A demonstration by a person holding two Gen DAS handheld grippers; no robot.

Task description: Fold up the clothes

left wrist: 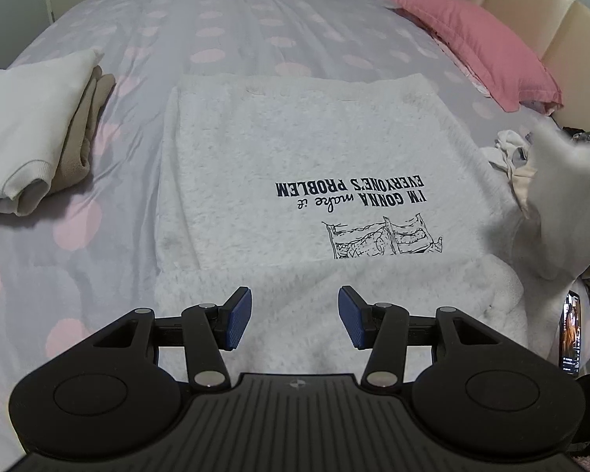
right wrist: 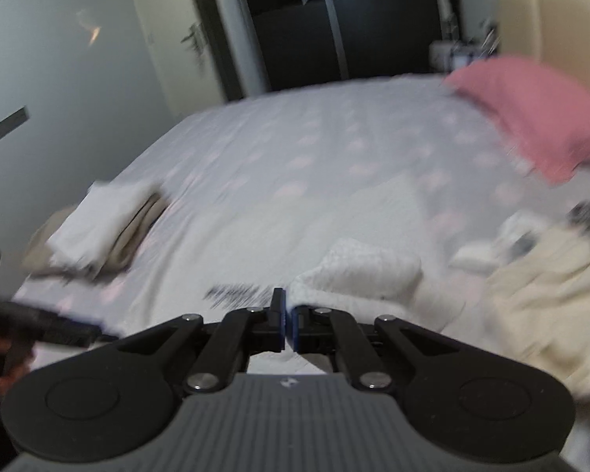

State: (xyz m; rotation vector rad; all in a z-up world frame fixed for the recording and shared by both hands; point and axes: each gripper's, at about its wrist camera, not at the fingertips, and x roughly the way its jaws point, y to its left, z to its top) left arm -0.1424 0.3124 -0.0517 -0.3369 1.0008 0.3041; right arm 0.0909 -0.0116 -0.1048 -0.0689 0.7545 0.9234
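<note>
- The left gripper [left wrist: 295,316] hovers with its fingers spread wide and nothing between them; the fuzzy near edge of the white sweatshirt [left wrist: 303,165] lies directly under and just ahead of the blue pads [left wrist: 238,318].
- The right gripper [right wrist: 285,324] has its fingers drawn nearly together. White fabric sits right at the tips, but the view is blurred, so I cannot tell whether it is pinched.
- Ahead of the left fingers the sweatshirt lies flat on the bed [left wrist: 255,15], printed side up, its sides apparently turned in to a rectangle; a raised flap of white cloth [left wrist: 562,196] hangs far to the right of the fingers.
- Left of the left fingers and further out, a stack of folded clothes [left wrist: 39,133] rests on the spotted cover, so some pieces look finished.
- Right of the fingers, a loose heap of clothes [right wrist: 539,295] waits unfolded.
- Farthest off, to the right, a pink pillow [left wrist: 480,47] leans by the headboard.
- Judged so: this garment is partway folded, with more left.
</note>
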